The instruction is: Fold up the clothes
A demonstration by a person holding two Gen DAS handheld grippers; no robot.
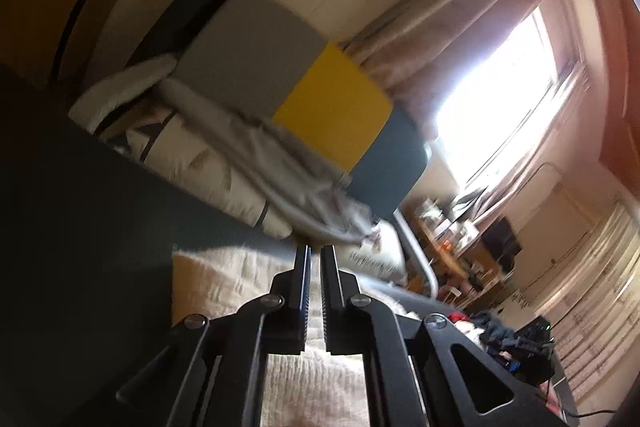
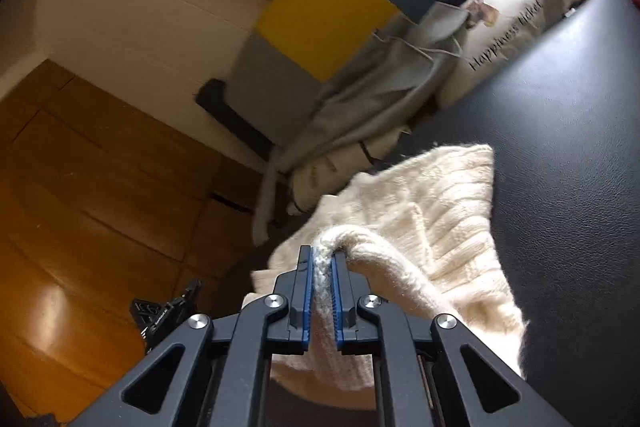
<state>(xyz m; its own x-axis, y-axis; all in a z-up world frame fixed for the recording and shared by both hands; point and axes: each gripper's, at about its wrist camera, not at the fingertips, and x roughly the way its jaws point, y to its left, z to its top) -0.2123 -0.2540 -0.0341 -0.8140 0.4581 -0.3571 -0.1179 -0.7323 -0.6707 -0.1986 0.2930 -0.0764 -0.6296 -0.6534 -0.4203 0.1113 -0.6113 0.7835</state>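
A cream cable-knit sweater [image 2: 436, 203] lies partly spread on a dark leather-like surface [image 2: 568, 155]. My right gripper [image 2: 322, 254] is shut on a bunched, rolled edge of it, lifted off the surface, with knit showing between the blue pads. In the left wrist view the sweater [image 1: 224, 283] spreads under and left of my left gripper [image 1: 316, 251]. Its jaws stand almost together, and pale knit shows in the thin slit between them. That view is blurred.
Cream pillows [image 2: 508, 27] and a draped grey garment [image 2: 360, 95] lie against a headboard of grey, yellow [image 2: 320, 11] and blue panels. Wooden floor [image 2: 80, 187] is at left, with a black device [image 2: 164, 311] near the edge. A bright window [image 1: 500, 107] and cluttered shelves [image 1: 460, 239] stand beyond.
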